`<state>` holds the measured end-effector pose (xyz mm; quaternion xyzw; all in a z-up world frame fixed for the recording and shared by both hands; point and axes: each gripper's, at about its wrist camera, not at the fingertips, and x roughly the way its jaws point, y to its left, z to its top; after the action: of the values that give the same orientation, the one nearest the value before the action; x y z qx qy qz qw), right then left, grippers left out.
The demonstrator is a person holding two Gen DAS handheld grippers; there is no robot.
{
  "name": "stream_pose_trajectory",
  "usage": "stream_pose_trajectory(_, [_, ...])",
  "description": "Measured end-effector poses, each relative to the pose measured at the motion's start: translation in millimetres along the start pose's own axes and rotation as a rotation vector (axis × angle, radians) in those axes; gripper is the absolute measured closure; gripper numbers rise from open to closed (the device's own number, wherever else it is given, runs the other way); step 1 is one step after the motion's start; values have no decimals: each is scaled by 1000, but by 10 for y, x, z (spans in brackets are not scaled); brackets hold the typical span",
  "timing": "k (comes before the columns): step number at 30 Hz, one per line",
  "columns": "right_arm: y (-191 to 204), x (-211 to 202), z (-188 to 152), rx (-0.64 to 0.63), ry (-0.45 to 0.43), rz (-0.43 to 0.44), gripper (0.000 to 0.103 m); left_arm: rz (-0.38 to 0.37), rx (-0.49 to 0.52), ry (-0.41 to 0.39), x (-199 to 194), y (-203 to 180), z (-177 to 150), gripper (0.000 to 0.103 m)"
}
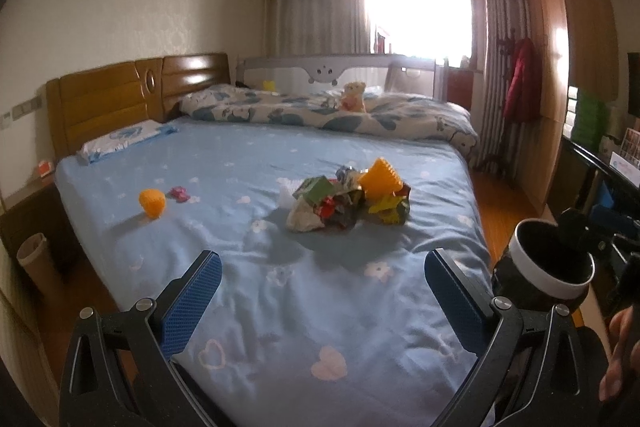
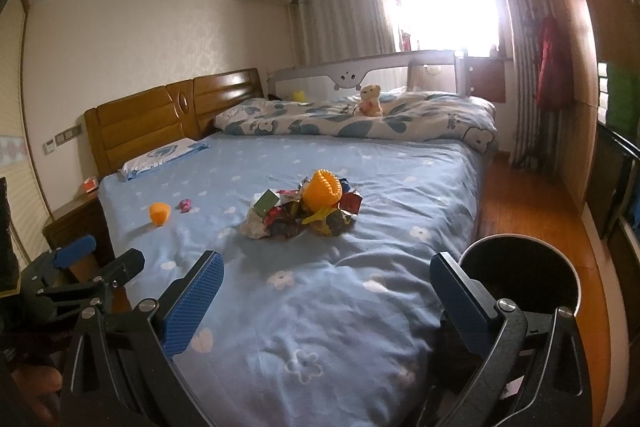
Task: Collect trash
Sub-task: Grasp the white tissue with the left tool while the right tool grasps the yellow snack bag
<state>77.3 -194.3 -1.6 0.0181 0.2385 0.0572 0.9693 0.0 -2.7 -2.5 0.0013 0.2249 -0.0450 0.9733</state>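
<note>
A pile of crumpled snack wrappers lies mid-bed on the blue sheet, with an orange foam fruit net on top of it. Farther left lie a second orange net and a small pink wrapper. My left gripper hovers open over the near part of the bed, short of the pile, holding nothing. My right gripper is also open and empty. A round white bin with a black liner stands at the bed's right side, close to the right finger.
The bed fills the foreground. A folded quilt with a teddy bear lies at the far side, a pillow by the wooden headboard. A nightstand stands left, wooden floor and a wardrobe right. A hand shows at the right edge.
</note>
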Motion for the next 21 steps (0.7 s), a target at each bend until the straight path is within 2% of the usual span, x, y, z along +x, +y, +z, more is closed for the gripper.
stream_pose_trajectory(11, [-171, 554, 84, 67, 132, 36, 0, -7, -31, 149, 663, 218, 214, 2])
stream_pose_trajectory(21, [-269, 1237, 155, 123, 233, 52, 1, 8, -18, 213, 1351, 344, 405, 4])
